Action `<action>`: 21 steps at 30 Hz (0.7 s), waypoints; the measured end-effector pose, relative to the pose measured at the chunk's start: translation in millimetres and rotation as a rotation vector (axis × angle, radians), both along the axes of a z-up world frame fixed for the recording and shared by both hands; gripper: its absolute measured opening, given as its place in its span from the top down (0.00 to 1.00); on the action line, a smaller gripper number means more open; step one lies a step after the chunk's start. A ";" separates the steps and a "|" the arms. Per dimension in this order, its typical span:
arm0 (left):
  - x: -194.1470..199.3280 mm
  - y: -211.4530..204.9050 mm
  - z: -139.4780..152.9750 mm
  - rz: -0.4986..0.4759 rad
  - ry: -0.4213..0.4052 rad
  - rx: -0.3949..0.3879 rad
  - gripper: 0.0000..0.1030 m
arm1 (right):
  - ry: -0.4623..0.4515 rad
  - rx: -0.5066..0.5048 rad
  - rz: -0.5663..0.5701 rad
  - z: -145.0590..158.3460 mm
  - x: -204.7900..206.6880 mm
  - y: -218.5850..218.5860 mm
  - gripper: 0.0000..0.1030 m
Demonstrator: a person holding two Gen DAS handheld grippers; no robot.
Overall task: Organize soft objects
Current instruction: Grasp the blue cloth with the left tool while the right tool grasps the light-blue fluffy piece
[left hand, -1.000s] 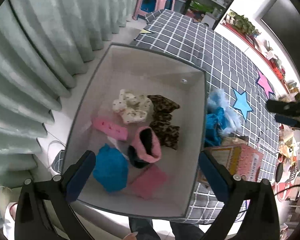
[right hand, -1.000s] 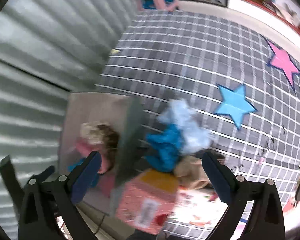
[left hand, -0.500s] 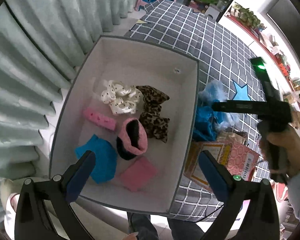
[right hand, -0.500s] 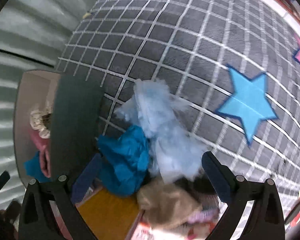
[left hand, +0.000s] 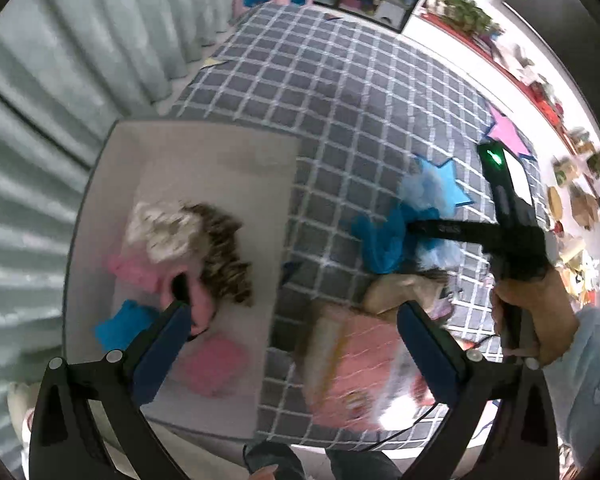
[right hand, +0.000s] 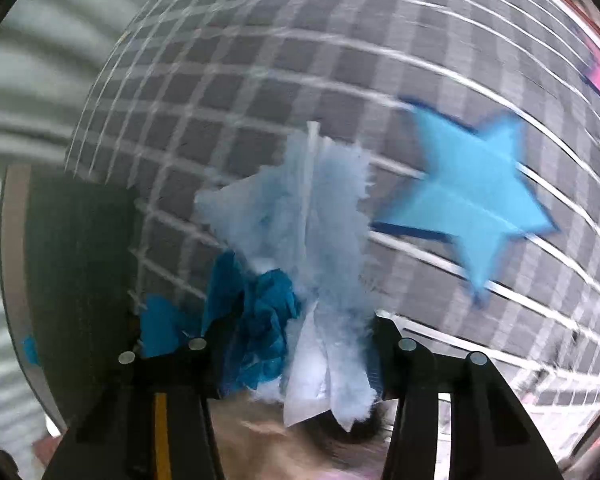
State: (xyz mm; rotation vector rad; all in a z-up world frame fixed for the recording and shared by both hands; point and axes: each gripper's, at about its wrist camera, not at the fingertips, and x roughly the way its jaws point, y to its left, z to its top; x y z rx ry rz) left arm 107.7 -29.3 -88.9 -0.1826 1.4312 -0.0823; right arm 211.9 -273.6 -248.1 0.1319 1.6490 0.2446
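Observation:
A grey storage box (left hand: 204, 148) sits at the left of the checked cloth and holds a white scrunchie (left hand: 162, 230), a leopard-print piece (left hand: 224, 248), pink items (left hand: 210, 362) and a blue cloth (left hand: 122, 322). My left gripper (left hand: 292, 344) is open and empty above the box's right wall. My right gripper (right hand: 292, 356) has closed in around a teal cloth (right hand: 256, 320) and a pale blue fluffy piece (right hand: 296, 208) beside the box; both lie between its fingers. It also shows in the left wrist view (left hand: 412, 226).
A pink patterned carton (left hand: 360, 364) lies near the table's front edge, with a beige soft item (left hand: 404, 290) behind it. Blue (right hand: 468, 196) and pink (left hand: 504, 130) star shapes lie on the cloth. A curtain (left hand: 60, 60) hangs at the left.
My right gripper dropped onto the teal and pale blue pieces and its fingers narrowed around them. My left gripper swung right, from over the box toward the table.

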 end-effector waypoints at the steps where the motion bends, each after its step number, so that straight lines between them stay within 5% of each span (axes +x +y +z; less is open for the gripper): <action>1: 3.1 -6.3 1.5 -0.011 -0.004 -0.004 0.00 | 0.000 -0.005 -0.037 2.3 -3.7 -20.5 0.51; 7: 23.1 -62.5 7.1 -0.102 -0.022 -0.021 0.00 | 0.025 -0.056 -0.247 15.3 -45.3 -136.1 0.50; 8: 25.4 -71.0 6.8 -0.117 -0.021 -0.019 0.00 | 0.031 -0.050 -0.282 16.5 -53.9 -153.9 0.39; 9: 28.4 -81.6 5.8 -0.132 -0.018 -0.018 0.00 | 0.032 -0.047 -0.325 18.9 -62.7 -171.0 0.18; 11: 34.4 -105.0 3.8 -0.162 -0.009 -0.020 0.00 | 0.012 -0.057 -0.428 29.5 -81.5 -203.3 0.06; 17: 40.7 -188.3 -19.3 -0.289 0.056 -0.034 0.00 | -0.015 -0.065 -0.599 47.6 -123.1 -260.0 0.05; 21: 33.9 -246.8 -53.4 -0.418 0.084 0.038 0.00 | 0.021 -0.051 -0.626 39.6 -136.1 -275.0 0.05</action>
